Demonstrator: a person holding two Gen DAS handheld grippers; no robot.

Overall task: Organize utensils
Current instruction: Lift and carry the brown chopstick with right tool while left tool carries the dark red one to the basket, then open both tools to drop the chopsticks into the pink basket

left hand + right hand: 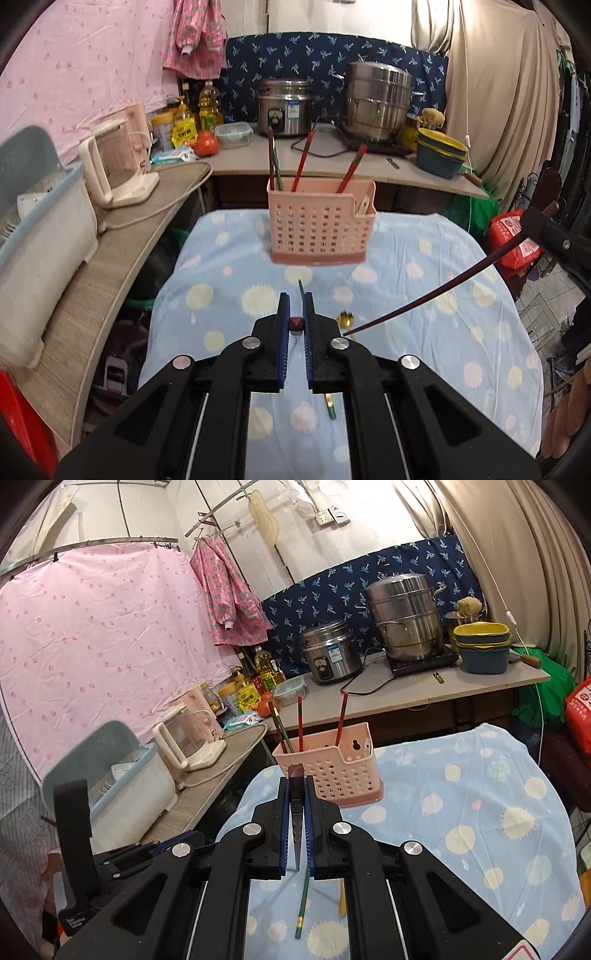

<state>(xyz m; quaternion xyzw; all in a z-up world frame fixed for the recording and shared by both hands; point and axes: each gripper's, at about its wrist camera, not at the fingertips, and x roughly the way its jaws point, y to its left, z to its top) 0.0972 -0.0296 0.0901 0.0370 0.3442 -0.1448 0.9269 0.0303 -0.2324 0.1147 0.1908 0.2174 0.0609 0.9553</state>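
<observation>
Chopsticks fill both views. From the left wrist we see the left claw (296, 306) clamped on a dark red chopstick (296, 324), end-on between its blue pads, above the dotted cloth (229, 295); the pink basket (320, 221) stands beyond. From the right wrist, our right claw (296, 794) grips a maroon chopstick (296, 812) — a green chopstick (303, 904) lies on the cloth below.

A: Upper left, a pink spotted curtain (92, 635) hangs from a curved rail (110, 542).

B: Centre back, navy leaf-print cloth (369, 579) against the white wall (155, 513); beige drapes (517, 554) fill the right edge.
</observation>
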